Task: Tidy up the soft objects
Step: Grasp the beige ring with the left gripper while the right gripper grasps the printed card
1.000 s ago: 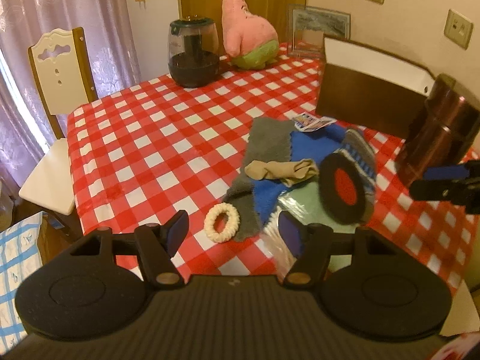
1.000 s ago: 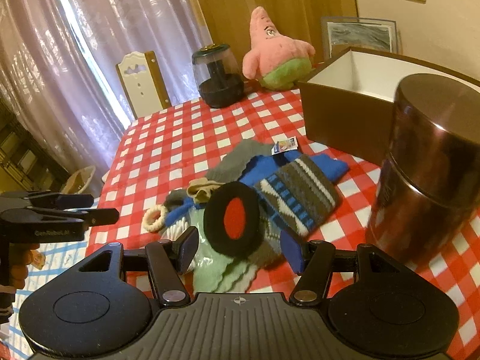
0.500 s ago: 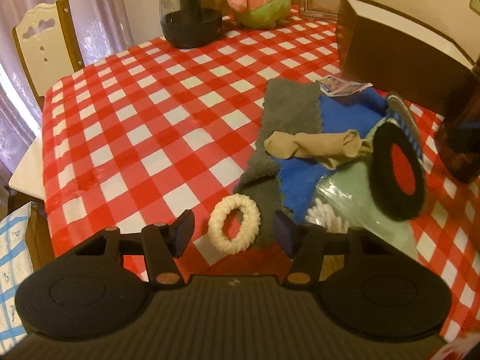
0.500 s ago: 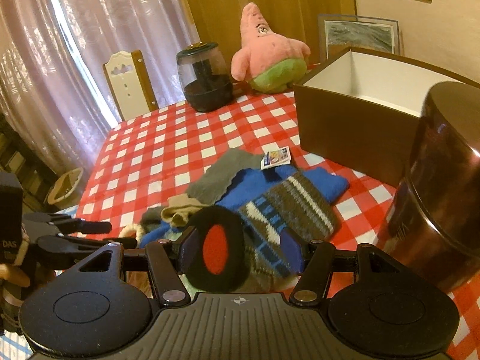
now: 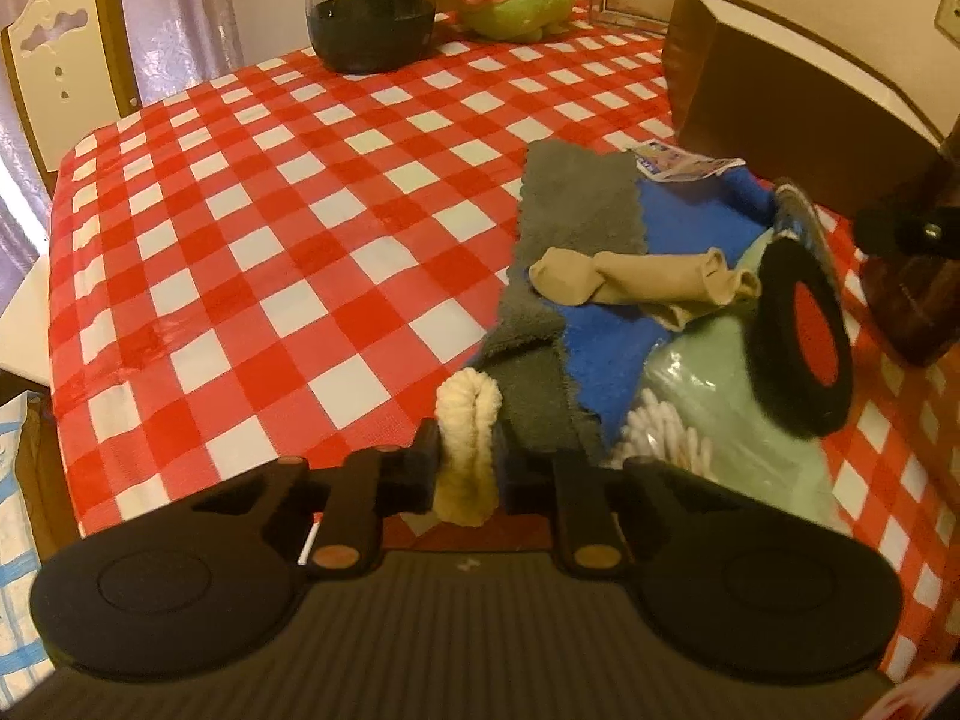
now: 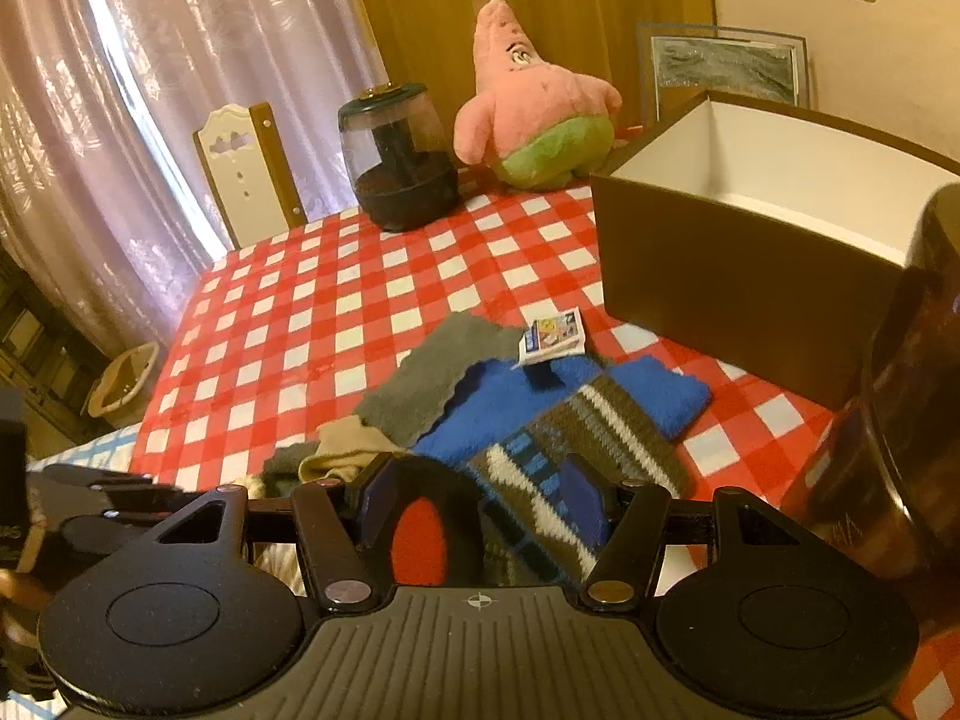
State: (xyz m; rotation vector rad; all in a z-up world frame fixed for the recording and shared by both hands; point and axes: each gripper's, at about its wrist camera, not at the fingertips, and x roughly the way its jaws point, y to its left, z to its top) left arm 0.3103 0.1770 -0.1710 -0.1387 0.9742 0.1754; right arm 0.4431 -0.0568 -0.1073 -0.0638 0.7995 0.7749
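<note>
While my left claw point(image 5: 467, 468) is closing, the cream scrunchie point(image 5: 467, 450) sits squeezed flat between its pads at the bottom centre of the left view, on the checked surface point(image 5: 270, 240). Just right of it lies the pile: a grey cloth point(image 5: 570, 222), a blue cloth point(image 5: 612, 348), a beige sock point(image 5: 636, 285) across both, a green packet point(image 5: 720, 396) and a black pad point(image 5: 801, 336) with a red centre at the right.

My right claw point(image 6: 480, 507) stands released low over the same pile, the black pad and a striped sock point(image 6: 576, 450) between its fingers but ungripped. A brown box point(image 6: 720, 276) stands open at the upper right, a card point(image 6: 552, 336) just before it. Farther back, a pink plush point(image 6: 534, 120) and a dark jar point(image 6: 396, 168) stand side by side.
</note>
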